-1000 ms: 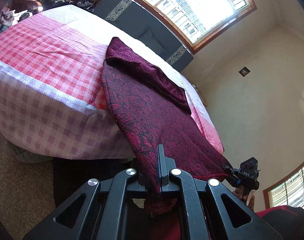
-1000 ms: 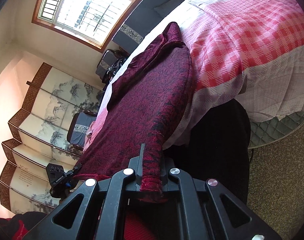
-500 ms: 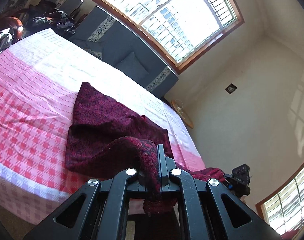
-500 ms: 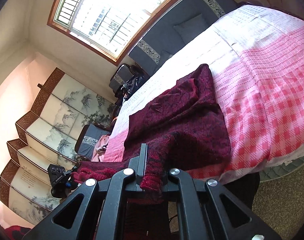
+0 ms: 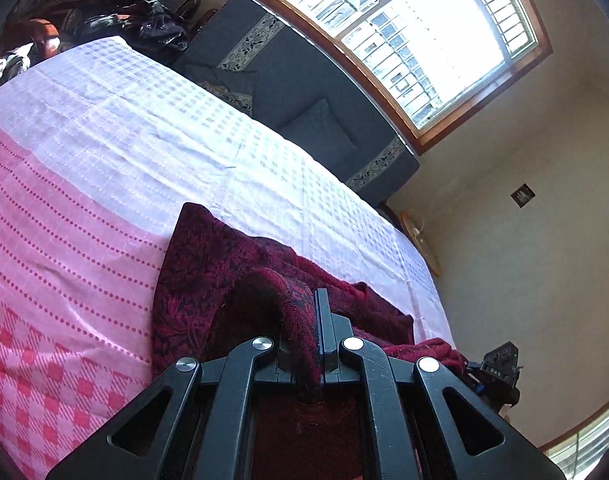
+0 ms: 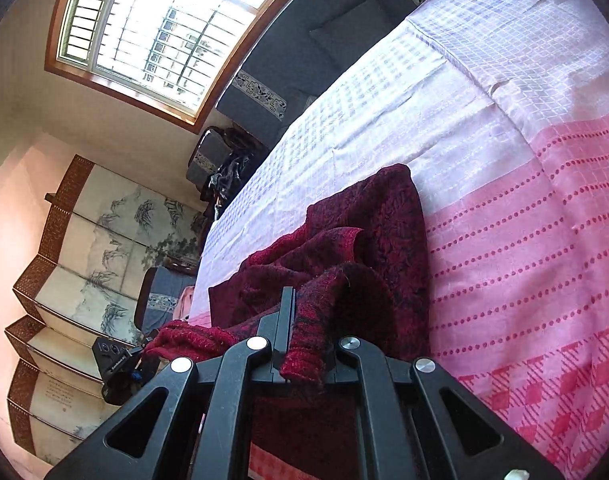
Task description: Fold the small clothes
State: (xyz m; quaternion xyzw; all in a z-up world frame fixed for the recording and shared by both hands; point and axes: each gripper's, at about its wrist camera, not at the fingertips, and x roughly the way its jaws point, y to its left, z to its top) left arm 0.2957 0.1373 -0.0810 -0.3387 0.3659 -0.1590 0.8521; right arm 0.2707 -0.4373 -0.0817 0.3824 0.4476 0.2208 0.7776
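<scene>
Dark red knit, the garment [image 5: 208, 280] lies bunched on the pink checked bed cover [image 5: 64, 264], its near hem lifted. I have my left gripper [image 5: 304, 344] with its jaws clamped on one hem corner, and my right gripper [image 6: 304, 344] with its jaws clamped on the other. Beyond the bed I see a dark sofa [image 5: 304, 80] under a barred window [image 5: 424, 32], a heap of dark clothes [image 5: 136, 20] and a painted folding screen [image 6: 84, 264]. Raised cloth hides the fold beneath.
</scene>
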